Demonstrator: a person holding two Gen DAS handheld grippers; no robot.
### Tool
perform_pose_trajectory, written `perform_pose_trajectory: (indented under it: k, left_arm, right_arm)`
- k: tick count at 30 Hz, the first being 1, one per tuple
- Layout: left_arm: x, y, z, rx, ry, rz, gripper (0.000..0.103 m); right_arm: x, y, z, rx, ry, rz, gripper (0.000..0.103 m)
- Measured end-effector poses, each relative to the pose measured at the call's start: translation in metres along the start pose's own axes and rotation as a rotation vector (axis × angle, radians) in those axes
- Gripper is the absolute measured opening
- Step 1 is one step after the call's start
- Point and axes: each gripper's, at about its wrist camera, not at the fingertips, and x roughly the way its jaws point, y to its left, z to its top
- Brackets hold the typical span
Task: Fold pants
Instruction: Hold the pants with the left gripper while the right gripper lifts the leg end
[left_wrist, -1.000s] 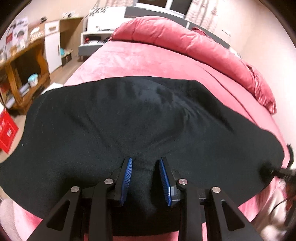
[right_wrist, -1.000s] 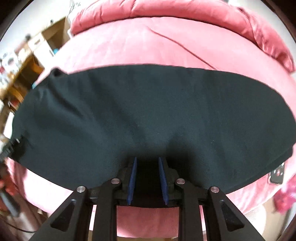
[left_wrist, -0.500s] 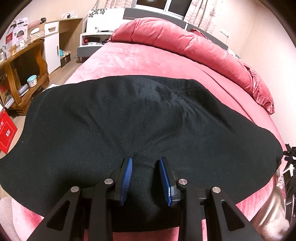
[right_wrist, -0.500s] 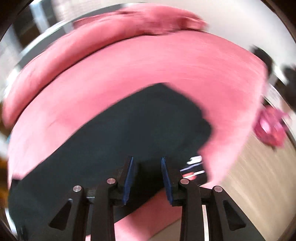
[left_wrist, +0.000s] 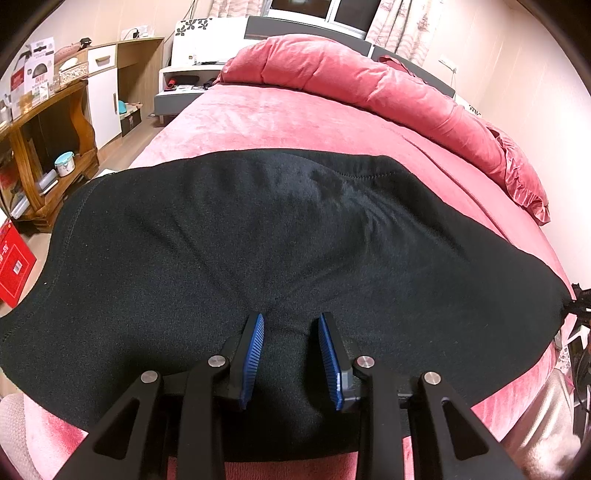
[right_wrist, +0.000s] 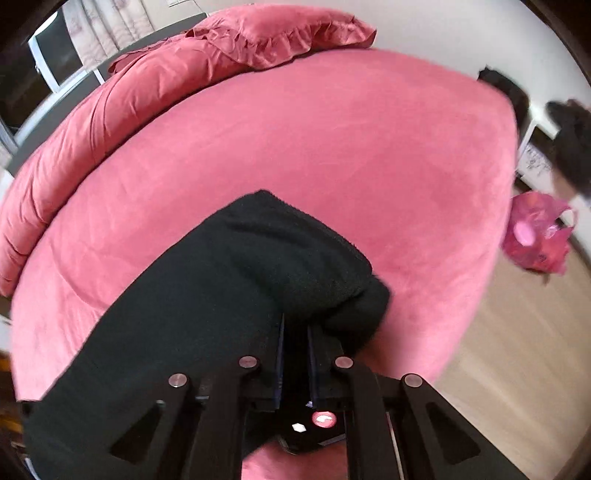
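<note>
The black pants lie spread flat across the near part of a pink bed. My left gripper rests low on the near edge of the cloth, jaws apart, with a small ridge of fabric between the blue pads. In the right wrist view the far right end of the pants is bunched and lifted. My right gripper is shut on that end, its jaws nearly together with black cloth between them.
A rolled pink duvet and a pillow lie at the bed's head. A wooden shelf and a red box stand left. A pink bag lies on the wood floor. A phone lies under the right gripper.
My right gripper swung to the right end of the pants and closed on it, bunching the cloth. My left gripper stayed in place with its jaws apart.
</note>
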Motion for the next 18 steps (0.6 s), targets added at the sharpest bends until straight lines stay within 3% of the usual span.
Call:
perform_pose_trajectory:
  k: [2,4,6,8,12,16,17,18]
  left_arm:
    - [0.0,0.0,0.0,0.001,0.0,0.001,0.031]
    - [0.0,0.0,0.0,0.003,0.0,0.003,0.031]
    - [0.0,0.0,0.0,0.001,0.0,0.001,0.031]
    - [0.001,0.0,0.0,0.0,-0.001,0.002,0.031]
    - [0.002,-0.003,-0.001,0.016,-0.003,0.017,0.032]
    - [0.001,-0.002,-0.001,0.011,-0.003,0.012,0.032]
    - [0.001,-0.003,-0.001,0.012,-0.003,0.013,0.032]
    - [0.001,-0.003,-0.001,0.013,-0.004,0.015,0.032]
  right_arm:
    - [0.005,-0.012,-0.001,0.042,0.016,0.006,0.013]
    - [0.011,-0.025,-0.003,0.08,0.018,0.038,0.024]
    - [0.007,-0.035,-0.005,0.089,0.001,0.029,0.059]
    - [0.002,-0.046,-0.006,0.115,-0.03,0.034,0.069]
    - [0.02,-0.074,0.011,0.174,0.054,0.182,0.069]
    - [0.036,-0.065,0.015,0.169,0.078,0.202,0.067]
    - [0.038,-0.066,0.021,0.159,0.077,0.198,0.061]
    - [0.038,-0.061,0.022,0.131,0.074,0.184,0.046]
